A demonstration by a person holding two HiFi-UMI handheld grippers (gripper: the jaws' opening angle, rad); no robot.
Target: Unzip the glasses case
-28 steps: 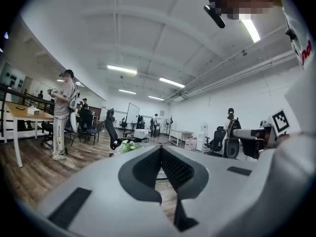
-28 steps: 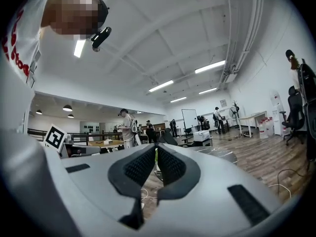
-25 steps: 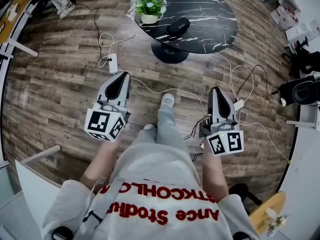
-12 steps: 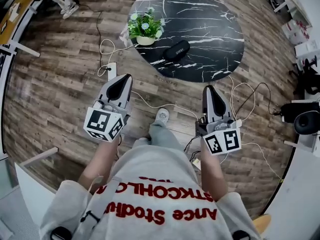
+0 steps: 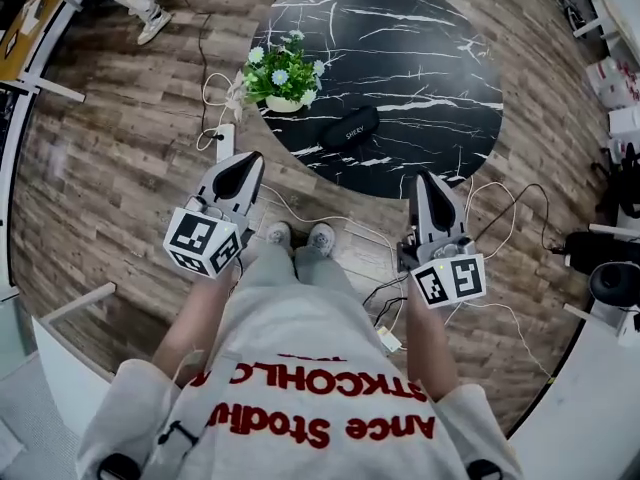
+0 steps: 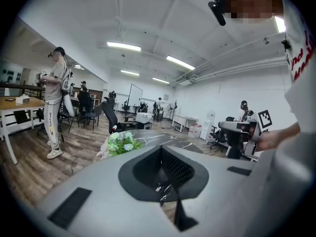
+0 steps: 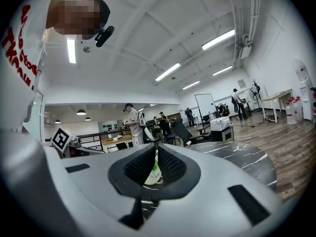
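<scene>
The black glasses case [image 5: 350,128] lies zipped on the near part of a round black marble table [image 5: 430,58], beside a potted flower plant [image 5: 280,76]. My left gripper [image 5: 247,158] hovers over the floor just short of the table's left edge, shut and empty. My right gripper [image 5: 422,176] reaches the table's near right edge, also shut with nothing held. In the left gripper view, the gripper [image 6: 159,151] points past the flowers [image 6: 121,143]. In the right gripper view, the gripper [image 7: 154,149] shows the white pot [image 7: 149,176] through its slit. Neither gripper view shows the case.
White cables [image 5: 330,218] and a power strip [image 5: 226,138] lie on the wooden floor by the person's shoes [image 5: 300,236]. White desks [image 5: 610,28] line the right side. A person [image 6: 54,98] stands at the left, with chairs and other people farther back.
The person has stepped towards the round table, so it and the case now sit closer to both grippers. Both grippers stayed shut and moved forward together.
</scene>
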